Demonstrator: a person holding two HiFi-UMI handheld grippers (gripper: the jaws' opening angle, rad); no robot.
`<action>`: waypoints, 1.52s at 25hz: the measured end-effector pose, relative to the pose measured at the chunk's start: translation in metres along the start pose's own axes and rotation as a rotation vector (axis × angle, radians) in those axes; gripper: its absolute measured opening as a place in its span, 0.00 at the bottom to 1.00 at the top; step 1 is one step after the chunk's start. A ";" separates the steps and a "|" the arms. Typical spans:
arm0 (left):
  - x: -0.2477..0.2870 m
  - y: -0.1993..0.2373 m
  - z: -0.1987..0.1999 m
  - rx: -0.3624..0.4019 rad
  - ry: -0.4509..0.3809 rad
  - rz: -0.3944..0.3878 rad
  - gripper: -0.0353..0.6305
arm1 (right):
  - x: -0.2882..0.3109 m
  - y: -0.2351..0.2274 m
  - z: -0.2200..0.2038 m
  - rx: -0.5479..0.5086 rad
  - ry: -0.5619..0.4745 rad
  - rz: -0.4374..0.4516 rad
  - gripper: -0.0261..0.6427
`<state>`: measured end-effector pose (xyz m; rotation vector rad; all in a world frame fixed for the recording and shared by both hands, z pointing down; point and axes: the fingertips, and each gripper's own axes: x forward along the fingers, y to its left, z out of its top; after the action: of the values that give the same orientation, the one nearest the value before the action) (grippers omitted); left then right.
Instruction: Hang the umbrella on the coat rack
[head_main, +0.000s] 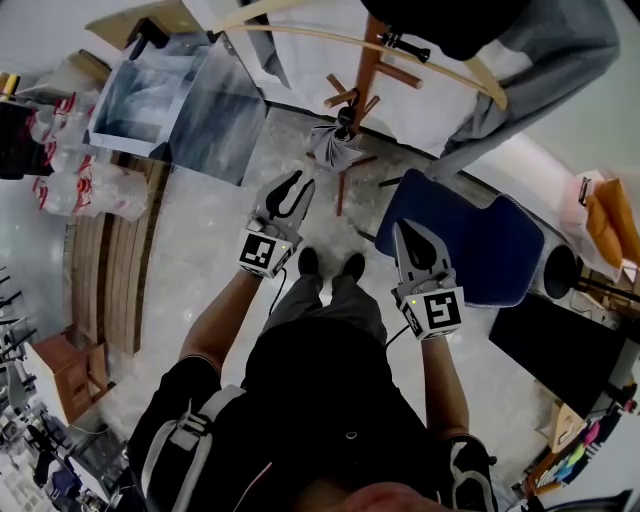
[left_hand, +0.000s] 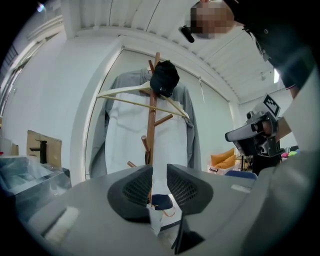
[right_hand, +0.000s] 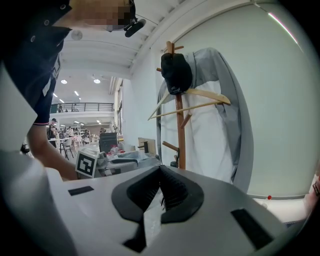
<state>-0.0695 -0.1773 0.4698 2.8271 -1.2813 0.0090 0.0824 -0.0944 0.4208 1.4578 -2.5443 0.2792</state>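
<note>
Grey folded umbrella (head_main: 334, 148): found low against the pole of the brown wooden coat rack (head_main: 372, 62), far centre. Whether a peg carries it cannot be confirmed.

Left gripper (head_main: 296, 183): jaws at a narrow gap, nothing between them, pointed level at the rack.

Right gripper (head_main: 405, 232): jaws together, empty, apparently idle.

Judgement: both grippers are near the person and well apart from the umbrella, so it rests there without their support.
</note>
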 end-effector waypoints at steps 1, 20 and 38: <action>-0.002 -0.002 0.007 0.001 -0.005 -0.001 0.18 | -0.001 0.001 0.004 -0.003 -0.011 0.002 0.04; -0.056 -0.012 0.105 0.034 0.007 0.081 0.05 | -0.029 -0.002 0.051 -0.067 -0.094 -0.088 0.04; -0.098 -0.010 0.137 0.098 0.039 0.154 0.05 | -0.058 -0.006 0.064 -0.058 -0.116 -0.181 0.04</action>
<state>-0.1280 -0.1017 0.3310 2.7832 -1.5268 0.1349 0.1113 -0.0659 0.3441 1.7145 -2.4610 0.0952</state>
